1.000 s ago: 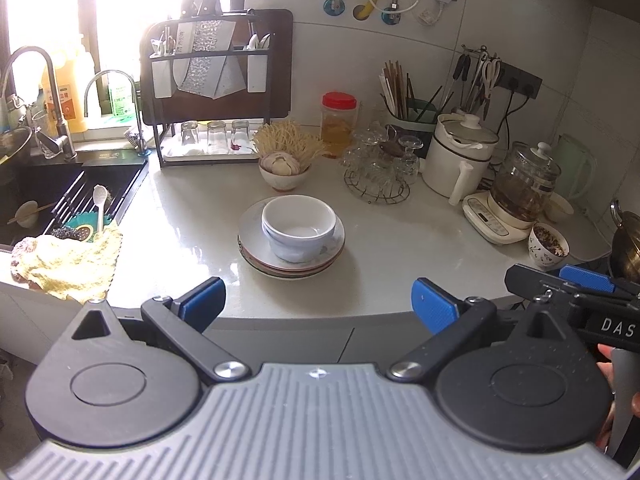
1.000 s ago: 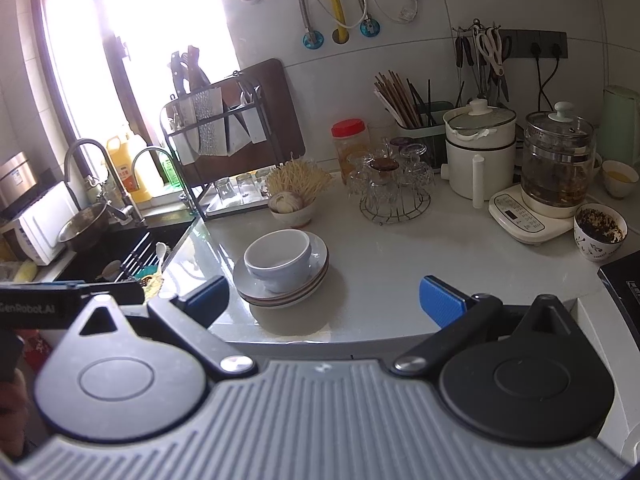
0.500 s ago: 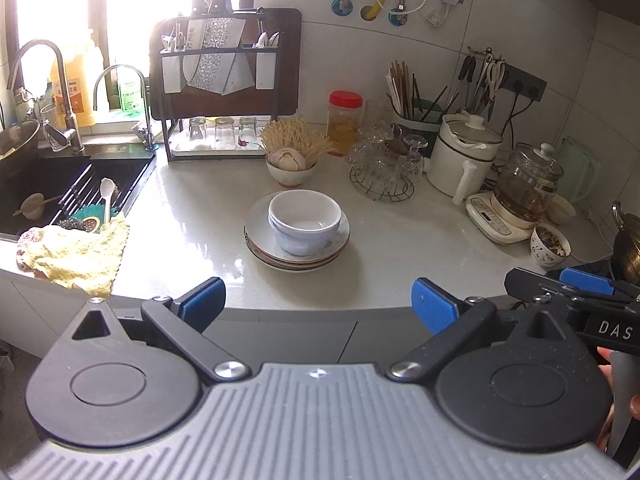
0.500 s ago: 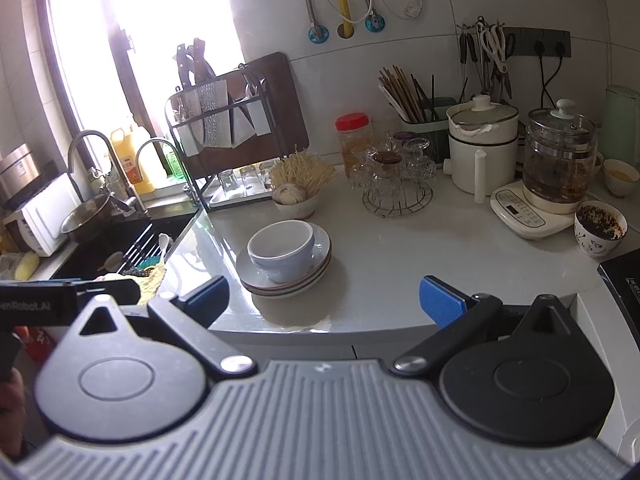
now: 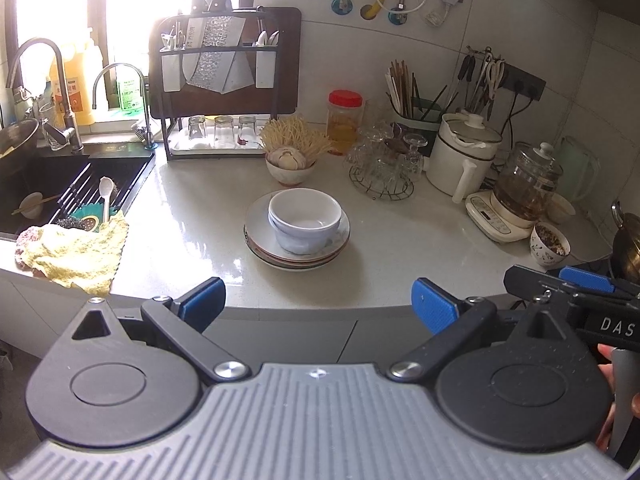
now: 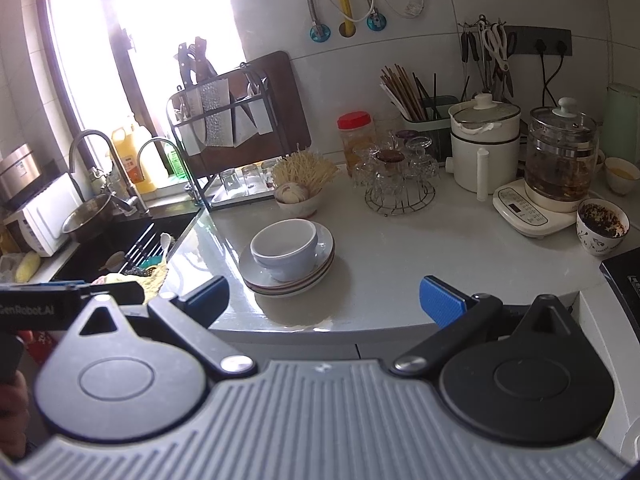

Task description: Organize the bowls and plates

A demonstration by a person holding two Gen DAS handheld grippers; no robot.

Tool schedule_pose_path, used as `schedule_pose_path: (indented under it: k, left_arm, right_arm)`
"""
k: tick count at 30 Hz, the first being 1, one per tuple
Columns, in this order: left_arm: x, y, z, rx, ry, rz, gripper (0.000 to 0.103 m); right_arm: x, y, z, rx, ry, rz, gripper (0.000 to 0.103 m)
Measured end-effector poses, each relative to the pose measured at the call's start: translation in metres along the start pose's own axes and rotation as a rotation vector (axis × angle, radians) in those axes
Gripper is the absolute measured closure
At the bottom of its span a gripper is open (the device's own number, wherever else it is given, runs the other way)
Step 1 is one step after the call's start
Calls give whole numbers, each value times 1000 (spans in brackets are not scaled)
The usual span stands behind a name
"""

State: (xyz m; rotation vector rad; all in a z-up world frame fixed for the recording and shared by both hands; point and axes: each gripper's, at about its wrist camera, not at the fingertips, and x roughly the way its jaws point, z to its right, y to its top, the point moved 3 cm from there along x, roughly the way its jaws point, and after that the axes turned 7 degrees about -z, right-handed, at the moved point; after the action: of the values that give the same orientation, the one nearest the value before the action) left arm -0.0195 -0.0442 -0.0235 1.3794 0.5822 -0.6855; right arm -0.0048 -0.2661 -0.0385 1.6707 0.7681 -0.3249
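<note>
Beyond both grippers (image 5: 318, 306), closer stacked bowls (image 5: 305, 218).

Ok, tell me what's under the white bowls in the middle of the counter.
The white bowls, two nested, sit on a stack of plates. Several plate rims show at the stack's edge; their exact number is unclear, and the top plate's centre is covered by the bowls.

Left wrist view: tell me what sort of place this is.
A home kitchen, most likely: a dark sink with curved metal taps, a black rack of knives and glasses, and stacked white bowls on round plates on the pale stone counter.
</note>
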Motion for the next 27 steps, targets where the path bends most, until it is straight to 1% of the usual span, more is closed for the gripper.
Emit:
schedule_pose_path:
  k: [12, 19, 27]
  left_arm:
    - [1, -5, -1, -15, 4, -17, 2]
    - [-3, -6, 3, -4, -1, -3, 2]
    - [-9, -19, 7, -1, 4, -11, 2]
  right_arm:
    - [1, -1, 0, -13, 2, -9, 0]
    - [-5, -2, 1, -8, 4, 3, 0]
    - [-9, -8, 2, -17, 8, -1, 0]
